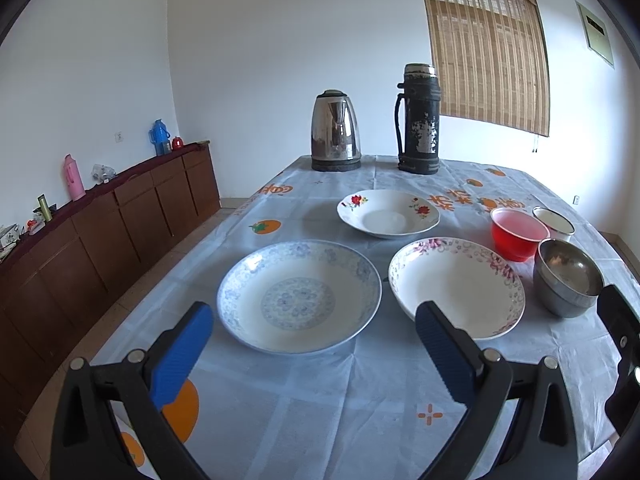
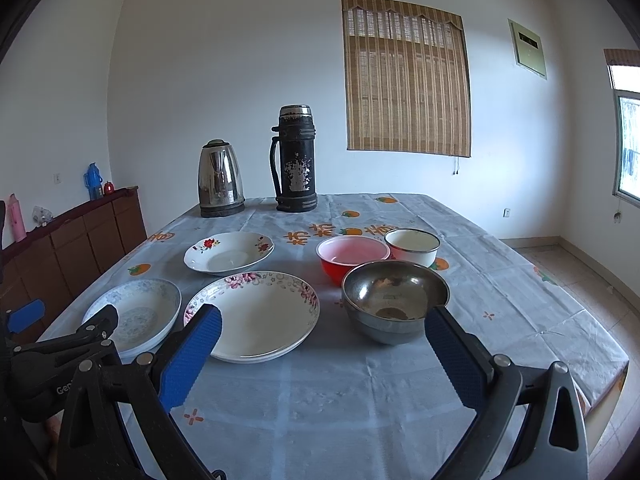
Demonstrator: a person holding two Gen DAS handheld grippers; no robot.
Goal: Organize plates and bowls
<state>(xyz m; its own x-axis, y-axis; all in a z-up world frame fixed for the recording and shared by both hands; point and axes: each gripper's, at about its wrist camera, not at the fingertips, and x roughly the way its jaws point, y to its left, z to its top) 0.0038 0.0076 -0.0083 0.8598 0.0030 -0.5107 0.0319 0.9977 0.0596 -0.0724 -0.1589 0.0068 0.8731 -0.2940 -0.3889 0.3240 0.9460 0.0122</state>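
Left wrist view: the left gripper (image 1: 316,344) hangs spread wide and empty over the near tablecloth (image 1: 320,408), just short of a blue-patterned plate (image 1: 298,296), with a pink-flowered plate (image 1: 456,286) to its right.

Right wrist view: the right gripper (image 2: 322,354) is likewise spread and empty, near the pink-flowered plate (image 2: 256,312) and a steel bowl (image 2: 394,300); a red bowl (image 2: 352,258) and a white enamel bowl (image 2: 412,246) sit farther back.

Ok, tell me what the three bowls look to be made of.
Grey bowl: metal, likely stainless steel, going by its dull mirror sheen and reflections. Red bowl: probably plastic, since light glows through its thin wall. White bowl: glossy white with a thin dark rim, so enamelled metal seems likely, though ceramic is possible.
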